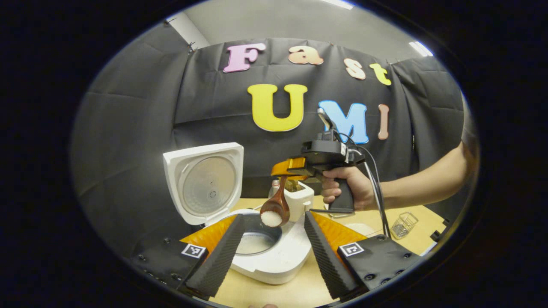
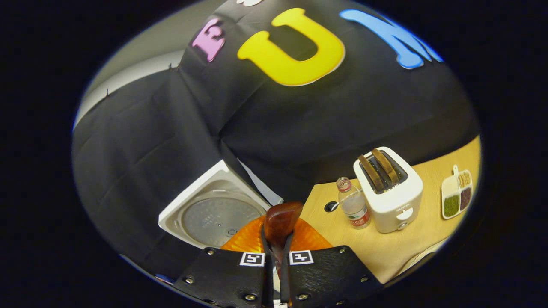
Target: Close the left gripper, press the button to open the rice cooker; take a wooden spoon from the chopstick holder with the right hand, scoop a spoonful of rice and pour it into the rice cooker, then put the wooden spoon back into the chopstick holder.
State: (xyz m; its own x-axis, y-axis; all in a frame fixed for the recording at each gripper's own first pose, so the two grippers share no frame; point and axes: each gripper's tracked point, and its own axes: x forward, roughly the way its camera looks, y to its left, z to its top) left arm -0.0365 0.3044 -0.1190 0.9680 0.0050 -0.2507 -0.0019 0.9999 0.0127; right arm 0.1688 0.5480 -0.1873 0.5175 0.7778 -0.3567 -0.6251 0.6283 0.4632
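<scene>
The white rice cooker [image 1: 278, 261] stands on the table with its lid [image 1: 204, 182] raised upright. In the left gripper view a wooden spoon [image 1: 275, 209] hangs bowl-down over the inner pot [image 1: 257, 241], with white rice in its bowl. My right gripper [image 1: 291, 167], held by a hand [image 1: 342, 188], is shut on the spoon's handle. My left gripper [image 1: 274, 252] stands open just in front of the cooker, its fingers on either side of the pot. In the right gripper view my right gripper [image 2: 276, 256] clamps the spoon [image 2: 280, 220] above the lid [image 2: 214, 216].
Behind the cooker stand a white toaster [image 2: 389, 192] holding two slices and a small plastic bottle [image 2: 353, 204]. A divided dish of grains [image 2: 457, 192] lies at the far right. A clear wire holder [image 1: 404, 224] sits on the table's right side.
</scene>
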